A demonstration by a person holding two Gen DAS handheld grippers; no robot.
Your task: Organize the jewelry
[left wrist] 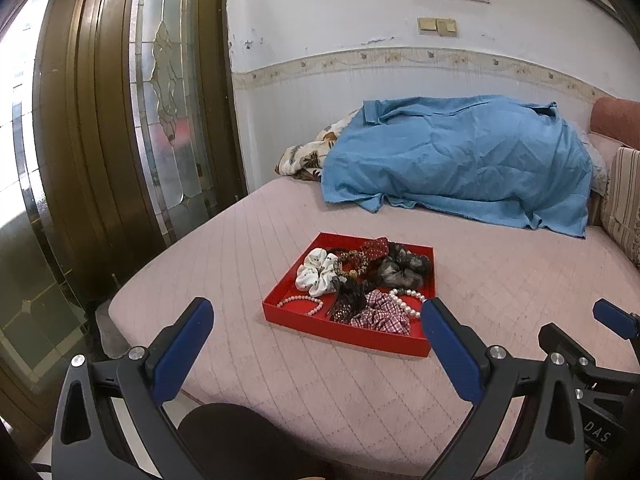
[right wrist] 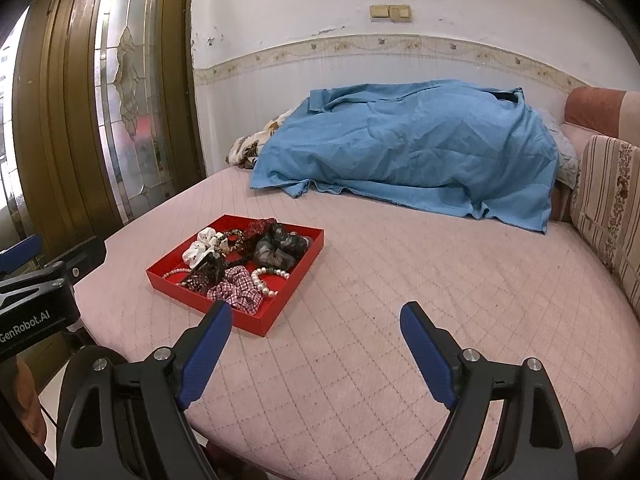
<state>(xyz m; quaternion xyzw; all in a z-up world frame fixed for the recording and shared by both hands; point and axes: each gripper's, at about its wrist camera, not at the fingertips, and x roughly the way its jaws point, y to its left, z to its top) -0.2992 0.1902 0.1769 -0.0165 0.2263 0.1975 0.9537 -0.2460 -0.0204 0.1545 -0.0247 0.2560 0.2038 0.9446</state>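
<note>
A shallow red tray (left wrist: 344,335) (right wrist: 244,323) lies on the pink quilted bed. It holds a white scrunchie (left wrist: 317,273) (right wrist: 202,249), a dark grey scrunchie (left wrist: 404,269) (right wrist: 276,251), a red checked scrunchie (left wrist: 380,312) (right wrist: 240,292), a leopard-print band (left wrist: 353,263), a pearl bracelet (left wrist: 304,303) (right wrist: 176,273) and a bigger pearl string (left wrist: 408,300) (right wrist: 264,282). My left gripper (left wrist: 318,316) stands open in front of the tray with nothing between its fingers. My right gripper (right wrist: 316,318) is open too, over bare bed to the tray's right.
A crumpled blue cloth (left wrist: 460,160) (right wrist: 408,148) covers bedding at the far side of the bed. A striped floral cushion (right wrist: 608,208) lines the right edge. A wooden door with leaded glass (left wrist: 160,100) stands left of the bed, and the near bed edge curves just below my grippers.
</note>
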